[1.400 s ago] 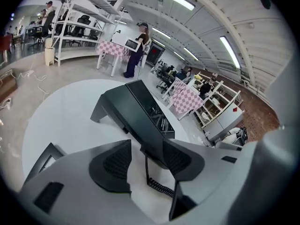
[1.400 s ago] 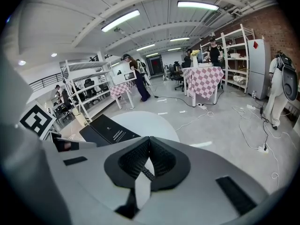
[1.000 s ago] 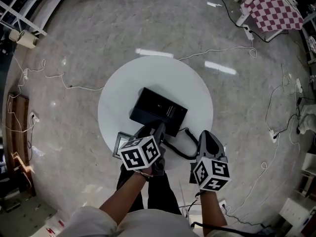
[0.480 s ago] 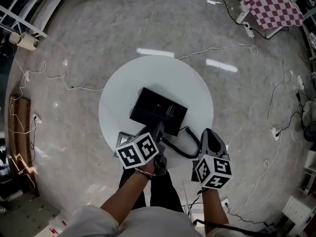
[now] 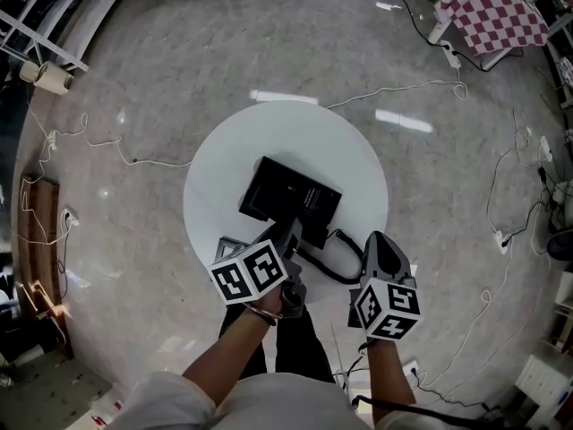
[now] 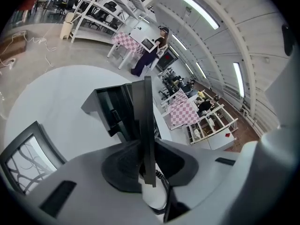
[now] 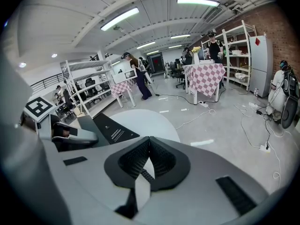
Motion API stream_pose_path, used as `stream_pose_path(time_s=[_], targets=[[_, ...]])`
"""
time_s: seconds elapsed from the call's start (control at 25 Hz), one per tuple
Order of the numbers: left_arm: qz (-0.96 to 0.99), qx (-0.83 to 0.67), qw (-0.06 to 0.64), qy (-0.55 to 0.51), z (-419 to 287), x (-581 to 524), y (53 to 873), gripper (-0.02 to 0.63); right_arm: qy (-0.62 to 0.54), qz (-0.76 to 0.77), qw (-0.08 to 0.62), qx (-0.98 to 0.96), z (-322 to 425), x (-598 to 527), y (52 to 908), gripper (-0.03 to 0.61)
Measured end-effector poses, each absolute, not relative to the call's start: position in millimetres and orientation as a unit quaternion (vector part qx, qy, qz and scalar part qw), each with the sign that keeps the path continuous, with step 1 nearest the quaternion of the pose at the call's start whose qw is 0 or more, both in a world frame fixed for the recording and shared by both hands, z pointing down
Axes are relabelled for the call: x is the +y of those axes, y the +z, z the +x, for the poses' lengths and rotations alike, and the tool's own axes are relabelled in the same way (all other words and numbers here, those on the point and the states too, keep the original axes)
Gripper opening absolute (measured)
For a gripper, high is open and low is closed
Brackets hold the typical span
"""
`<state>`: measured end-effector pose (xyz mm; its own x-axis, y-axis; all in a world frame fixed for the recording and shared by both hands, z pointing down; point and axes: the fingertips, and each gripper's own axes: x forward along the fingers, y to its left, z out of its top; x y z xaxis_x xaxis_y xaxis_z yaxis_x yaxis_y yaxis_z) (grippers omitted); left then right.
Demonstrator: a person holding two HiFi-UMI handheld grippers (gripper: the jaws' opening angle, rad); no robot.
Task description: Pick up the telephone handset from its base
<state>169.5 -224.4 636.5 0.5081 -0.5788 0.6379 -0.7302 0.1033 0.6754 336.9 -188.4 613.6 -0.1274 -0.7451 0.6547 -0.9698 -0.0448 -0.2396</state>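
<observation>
the slim black plastic telephone handset (image 6: pixel 148 121) stands edge-on between the jaws of the left gripper (image 6: pixel 147 161). the jaws are closed down on its two flat sides, so this gripper has the handset firmly in hold. the handset's long axis runs roughly along the jaws, pointing away from the person and over the near edge of the flat black rectangular telephone base (image 5: pixel 291 197). the base sits about in the middle of the round white table (image 5: pixel 269 141).

in the left gripper view the sunken cradle of the base lies open just to the left of the handset. the handset therefore looks already clear of its seat, though the steep angle makes it hard to be sure that no part of it touches the base.

the right gripper (image 7: pixel 146 142) hangs to the right of the base, out past the near edge of the table. its jaws meet tip to tip with nothing between them.

the black coiled cord (image 5: pixel 329 267) leaves the near right corner of the base and loops across the table between the two grippers.

what is left of the lift belongs to the left hand, since it is at the base and holds the piece. the way out is upward and back toward the person, along the handset's own length. the cord trails off to the right of the base, so it will likely tug the base as the handset comes away.
</observation>
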Motion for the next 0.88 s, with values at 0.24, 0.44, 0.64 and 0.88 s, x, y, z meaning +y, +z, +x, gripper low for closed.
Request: stream_pose_path(time_s=[0.24,0.44,0.64,0.88], targets=[[0.687,-0.475,0.546,0.066,171.8,-222.4,628.3,0.084,0.336,0.643,0.160,-0.670,336.3,-184.0,610.5,0.023],[0.706,-0.463,0.532,0.069,174.9,-219.8,620.5,0.084,0.351,0.615,0.136,-0.693,324.8,-183.6,608.5,0.025],[0.718,-0.452,0.525,0.067,173.4,-218.8,614.6,0.084,0.355,0.590,0.131,-0.713,308.2,-185.9,605.7,0.025],[0.740,-0.434,0.511,0.063,172.7,-218.8,602.9,0.084,0.351,0.578,0.128,-0.725,296.8,-188.0,598.0,0.110]])
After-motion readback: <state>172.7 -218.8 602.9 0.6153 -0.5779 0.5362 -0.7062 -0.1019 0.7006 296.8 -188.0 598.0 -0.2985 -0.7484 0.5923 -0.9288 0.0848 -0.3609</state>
